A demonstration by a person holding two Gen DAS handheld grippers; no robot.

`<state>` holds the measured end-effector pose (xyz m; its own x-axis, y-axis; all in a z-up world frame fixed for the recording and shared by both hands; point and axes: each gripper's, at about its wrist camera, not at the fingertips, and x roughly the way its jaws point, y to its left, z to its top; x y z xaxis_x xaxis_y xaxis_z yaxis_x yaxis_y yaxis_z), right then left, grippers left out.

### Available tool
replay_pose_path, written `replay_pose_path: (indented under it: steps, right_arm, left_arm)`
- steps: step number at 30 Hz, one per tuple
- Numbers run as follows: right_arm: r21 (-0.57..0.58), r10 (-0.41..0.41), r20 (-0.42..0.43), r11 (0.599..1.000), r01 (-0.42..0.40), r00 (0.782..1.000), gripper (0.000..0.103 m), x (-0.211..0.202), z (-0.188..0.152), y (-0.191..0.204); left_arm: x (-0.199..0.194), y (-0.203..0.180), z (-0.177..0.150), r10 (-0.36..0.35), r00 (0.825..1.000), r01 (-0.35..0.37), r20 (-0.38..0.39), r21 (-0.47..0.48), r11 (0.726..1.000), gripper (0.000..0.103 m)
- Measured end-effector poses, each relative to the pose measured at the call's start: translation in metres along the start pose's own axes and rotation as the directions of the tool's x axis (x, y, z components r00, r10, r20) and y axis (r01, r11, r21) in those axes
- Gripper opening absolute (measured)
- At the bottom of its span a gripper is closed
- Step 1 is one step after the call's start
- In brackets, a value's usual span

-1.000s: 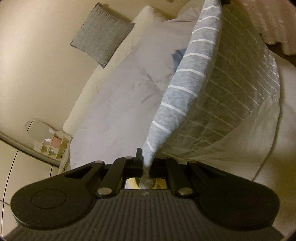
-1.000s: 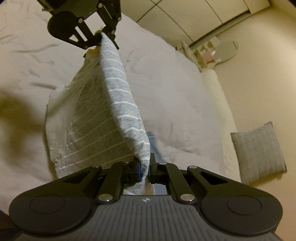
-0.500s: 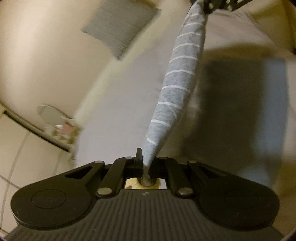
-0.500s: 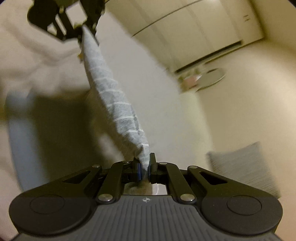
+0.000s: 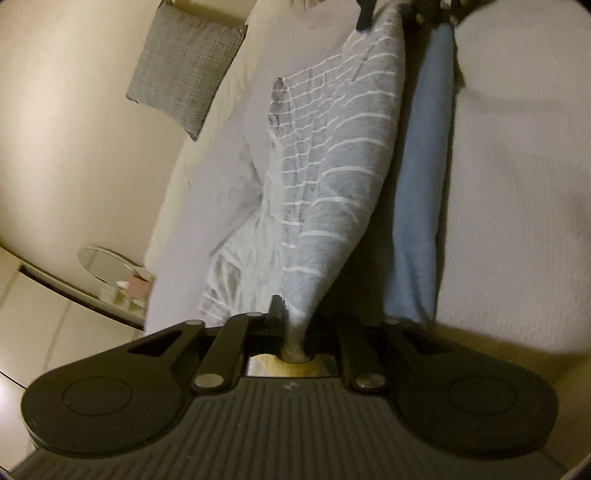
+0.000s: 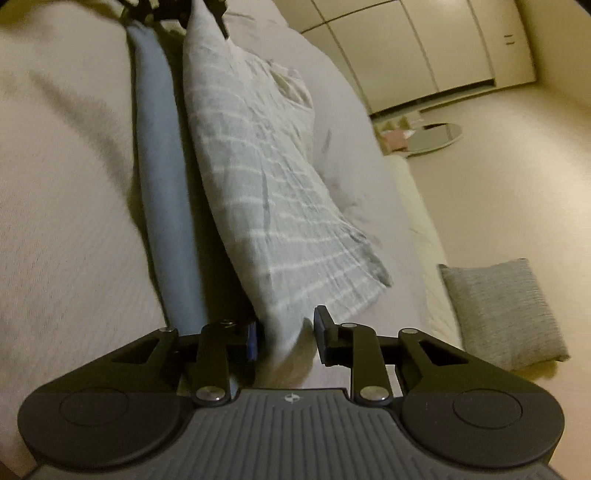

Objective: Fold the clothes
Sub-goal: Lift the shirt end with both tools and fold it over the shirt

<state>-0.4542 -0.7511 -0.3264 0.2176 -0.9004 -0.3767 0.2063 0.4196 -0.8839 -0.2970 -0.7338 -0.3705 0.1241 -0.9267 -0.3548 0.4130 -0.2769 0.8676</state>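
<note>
A grey shirt with thin white stripes [image 5: 332, 166] lies stretched along the bed between both grippers. My left gripper [image 5: 291, 325] is shut on one end of it, the cloth bunched between the fingers. In the right wrist view the shirt [image 6: 266, 192] runs away from my right gripper [image 6: 288, 336], whose fingers stand apart with the shirt's near end lying loose between them. The left gripper [image 6: 192, 9] shows at the far end of the shirt, and the right gripper [image 5: 395, 11] shows at the top of the left wrist view.
A blue cloth [image 6: 162, 184] lies alongside the shirt, with a cream knitted cover [image 6: 55, 184] beyond it. A grey cushion [image 6: 502, 314] and an oval mirror [image 6: 436, 136] sit on the floor beside the bed [image 6: 343, 122]. Wardrobe doors [image 6: 424, 48] line the far wall.
The shirt, held up taut in the air before, has come down flat on the bed beside the blue cloth. The right gripper has opened; the left stays shut on the shirt.
</note>
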Motion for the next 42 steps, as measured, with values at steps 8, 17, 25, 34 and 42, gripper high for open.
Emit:
replay_pose_path:
  steps: [8,17,25,34,42]
  right_arm:
    - [-0.071,-0.089,0.046,0.993,0.092,0.995,0.005,-0.006,-0.014,0.016]
    - [0.022,-0.009,0.047,1.0,0.008,0.999,0.0,-0.01,-0.018,-0.006]
    - [0.0,-0.017,0.049,1.0,0.017,0.999,0.002,-0.013,-0.021,0.012]
    - [0.016,-0.018,0.057,1.0,0.017,0.998,0.0,-0.026,-0.031,0.026]
    - [0.073,0.008,0.054,0.997,-0.012,0.999,0.0,-0.028,-0.034,0.027]
  left_arm:
    - [0.008,-0.003,0.003,0.043,0.999,-0.043,0.004,0.06,0.997,0.015]
    - [-0.004,-0.003,0.01,0.012,1.0,-0.011,-0.013,0.091,0.996,0.005]
    - [-0.016,-0.029,-0.001,0.055,0.997,-0.05,-0.048,0.105,0.993,0.017]
    - [-0.023,-0.036,-0.005,0.084,0.994,-0.077,-0.068,0.099,0.992,0.01]
    - [-0.02,-0.039,-0.012,0.054,0.992,-0.046,-0.113,0.078,0.996,0.008]
